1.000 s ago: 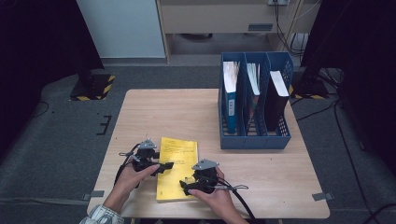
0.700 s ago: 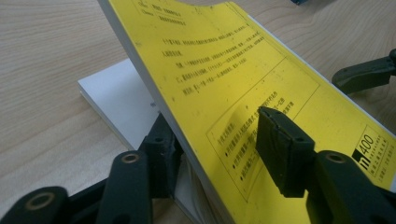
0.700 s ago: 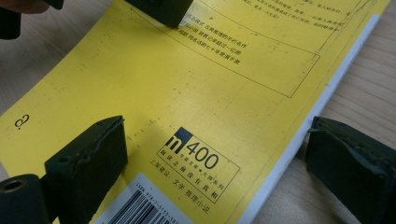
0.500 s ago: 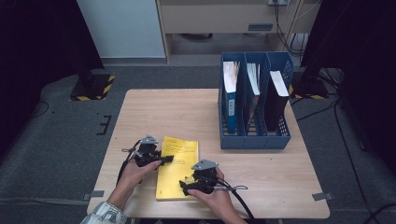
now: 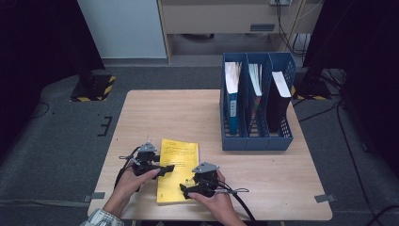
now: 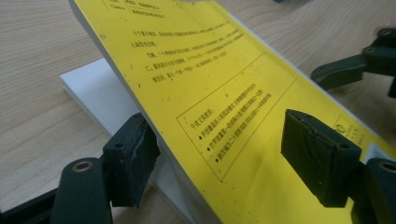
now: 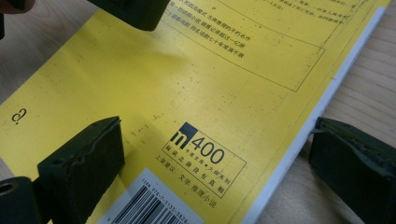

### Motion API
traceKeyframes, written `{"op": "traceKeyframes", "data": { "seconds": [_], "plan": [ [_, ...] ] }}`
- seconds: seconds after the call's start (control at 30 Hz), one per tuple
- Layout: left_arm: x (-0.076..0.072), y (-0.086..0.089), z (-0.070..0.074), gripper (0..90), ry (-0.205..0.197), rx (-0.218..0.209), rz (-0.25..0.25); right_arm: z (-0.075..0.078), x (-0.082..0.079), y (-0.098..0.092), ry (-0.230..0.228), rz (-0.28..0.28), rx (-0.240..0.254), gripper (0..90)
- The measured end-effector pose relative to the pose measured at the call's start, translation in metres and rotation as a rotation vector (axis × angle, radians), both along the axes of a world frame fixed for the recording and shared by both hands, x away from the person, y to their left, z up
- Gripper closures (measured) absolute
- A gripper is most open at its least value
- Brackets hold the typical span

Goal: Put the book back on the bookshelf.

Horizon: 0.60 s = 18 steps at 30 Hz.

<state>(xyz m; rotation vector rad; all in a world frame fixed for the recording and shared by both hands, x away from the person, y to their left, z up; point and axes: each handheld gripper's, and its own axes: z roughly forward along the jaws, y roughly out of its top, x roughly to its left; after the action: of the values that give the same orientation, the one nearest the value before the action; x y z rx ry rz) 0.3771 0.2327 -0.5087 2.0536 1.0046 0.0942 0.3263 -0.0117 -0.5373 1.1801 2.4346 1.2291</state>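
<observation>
From above, a yellow book (image 5: 177, 170) lies near the front edge of the wooden tabletop (image 5: 188, 113), well apart from a blue file rack (image 5: 256, 110) standing at the far right. The left gripper (image 5: 165, 168) sits at the book's left edge, the right gripper (image 5: 184, 190) at its near right corner.

In the left gripper view, the book (image 6: 210, 84) is tilted up off the tabletop; the jaws, which have just been opening, stand spread, one under the raised edge, one above the cover, neither pressing.

In the right gripper view, the jaws are spread over the book's corner (image 7: 187, 102), one above the cover, one just beside its edge.
</observation>
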Motion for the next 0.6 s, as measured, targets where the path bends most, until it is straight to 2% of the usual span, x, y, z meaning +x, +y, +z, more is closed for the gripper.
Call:
{"op": "traceKeyframes", "data": {
  "seconds": [0.1, 0.17, 0.27, 0.37, 0.43, 0.5, 0.6],
  "plan": [
    [-0.006, -0.003, 0.0, 27.2, -0.008, 0.043, -0.005, 0.0, 0.0, 0.001, -0.001, 0.002, -0.002, 3.5],
    [-0.007, -0.004, -0.002, 29.0, 0.008, 0.051, 0.019, 0.0, 0.0, 0.001, 0.0, 0.004, 0.0, 3.4],
    [-0.005, -0.003, -0.004, 37.6, 0.008, 0.06, 0.029, 0.0, 0.0, 0.001, 0.0, 0.003, 0.001, 3.4],
    [0.0, -0.004, -0.008, 40.7, 0.034, 0.041, 0.026, 0.0, 0.0, 0.002, -0.001, 0.001, -0.001, 3.3],
    [0.002, -0.008, -0.006, 43.7, 0.019, 0.046, 0.014, 0.0, -0.001, 0.002, -0.001, -0.006, -0.001, 3.2],
    [0.005, -0.01, -0.003, 52.1, -0.005, 0.04, 0.005, 0.0, 0.0, 0.002, -0.001, -0.004, -0.006, 3.1],
    [0.013, -0.011, -0.003, 58.8, -0.006, 0.026, -0.002, 0.003, 0.0, 0.002, 0.017, 0.002, -0.025, 3.1]
  ]
}}
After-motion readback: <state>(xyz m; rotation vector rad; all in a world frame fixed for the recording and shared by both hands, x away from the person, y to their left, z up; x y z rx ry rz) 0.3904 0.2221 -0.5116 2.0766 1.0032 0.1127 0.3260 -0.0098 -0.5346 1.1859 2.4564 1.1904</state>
